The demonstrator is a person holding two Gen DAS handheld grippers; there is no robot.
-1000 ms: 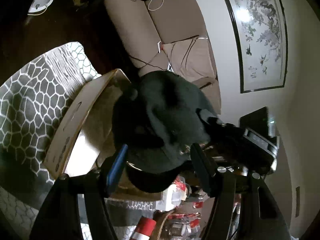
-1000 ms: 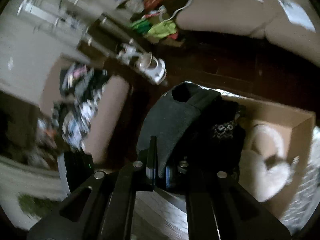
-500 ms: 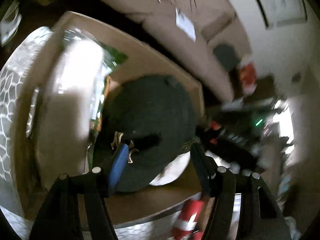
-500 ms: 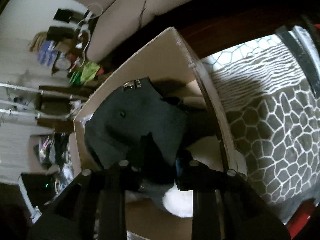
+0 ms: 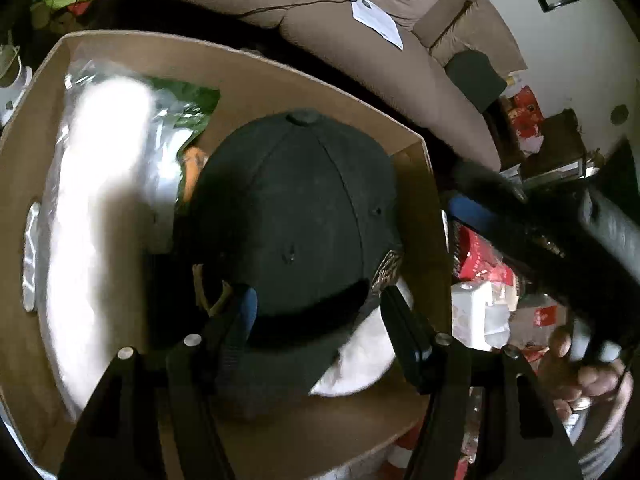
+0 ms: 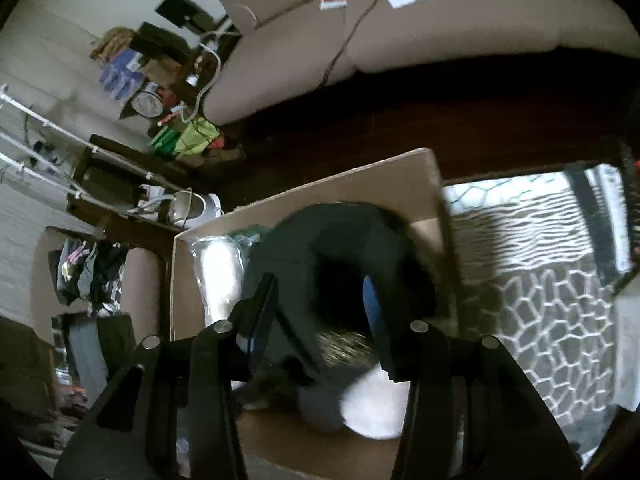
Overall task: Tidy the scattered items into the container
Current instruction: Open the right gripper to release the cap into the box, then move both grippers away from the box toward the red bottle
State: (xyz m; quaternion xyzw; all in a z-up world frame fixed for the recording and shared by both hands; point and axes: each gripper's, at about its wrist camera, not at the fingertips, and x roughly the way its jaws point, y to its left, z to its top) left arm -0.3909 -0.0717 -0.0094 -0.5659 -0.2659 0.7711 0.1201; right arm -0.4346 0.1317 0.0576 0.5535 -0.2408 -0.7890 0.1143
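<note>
Left wrist view: black cap (image 5: 296,216) sits inside the cardboard box (image 5: 240,56), crown up, over something white at 5 o'clock and next to a shiny plastic bag (image 5: 100,184) at 9 o'clock. Left gripper (image 5: 316,312) straddles the cap's back edge w/ jaws medium-wide; blue pad looks pressed on the left side, right finger near the buckle side, so I read it as holding the cap, tho contact on the right is hard to confirm. A hand (image 5: 588,364) grips the other tool at 4 o'clock, outside the box wall. Right wrist view (blurry): same cap (image 6: 336,264) in the box (image 6: 320,188), right gripper (image 6: 320,300) jaws opening, cap's rim between them but pads seem off it. Patterned rug (image 6: 560,312) at 3 o'clock, sofa (image 6: 400,32) at 12. Risks, imo: if the left lets go late while pulling up, the cap comes back out w/ it; a strap or buckle could snag a finger. Both tools crowd the same corner, so they could knock each other or the box wall at 3 o'clock. Room: box's near side is open and low, up and toward 6 o'clock is clear; the bag side leaves little slack.
</note>
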